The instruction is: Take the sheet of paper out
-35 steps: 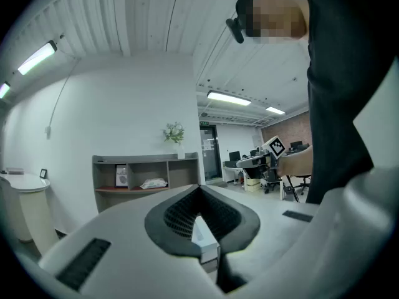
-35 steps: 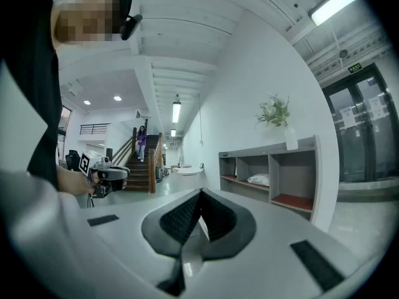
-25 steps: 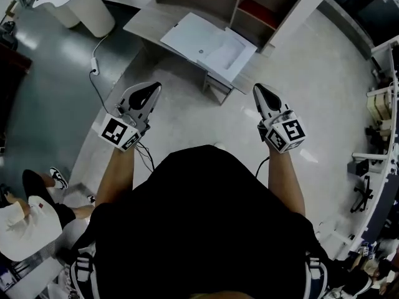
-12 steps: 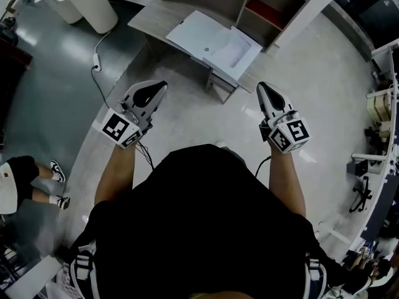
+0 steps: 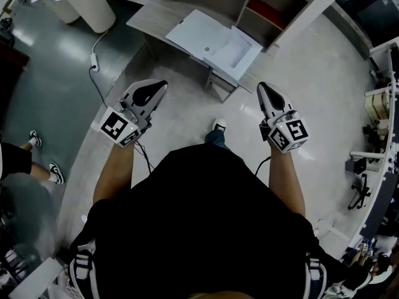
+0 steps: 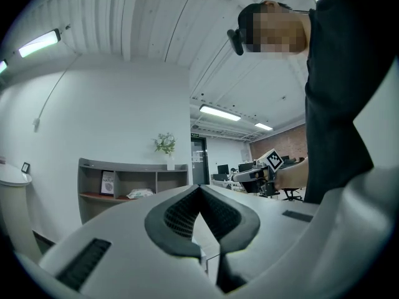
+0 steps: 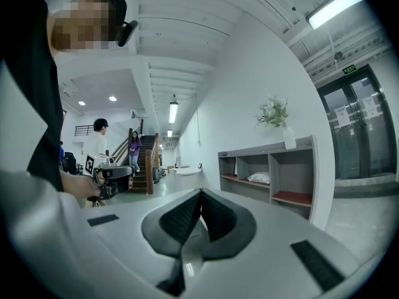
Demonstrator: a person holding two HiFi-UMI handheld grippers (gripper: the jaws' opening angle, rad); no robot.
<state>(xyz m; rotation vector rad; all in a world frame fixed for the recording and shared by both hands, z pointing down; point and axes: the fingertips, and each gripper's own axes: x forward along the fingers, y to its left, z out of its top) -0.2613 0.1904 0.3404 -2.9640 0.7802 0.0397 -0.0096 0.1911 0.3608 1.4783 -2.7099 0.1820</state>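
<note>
Stepping forward since a second ago, the person now shows a shoe [image 5: 218, 126] between the left gripper [image 5: 159, 85] and right gripper [image 5: 262, 87], both pressed together and empty. The sheet of paper [image 5: 232, 52] is probably light, floppy and easily creased, so it looks best pinched at a free corner. It lies in an open white folder [image 5: 194, 33] on the table [image 5: 149, 17], well ahead of both grippers.

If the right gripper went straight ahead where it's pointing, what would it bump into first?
Nothing close. The right gripper points over the floor toward the desk and the grey shelf behind it. Probably the shelf first, though depth is hard to judge.
</note>
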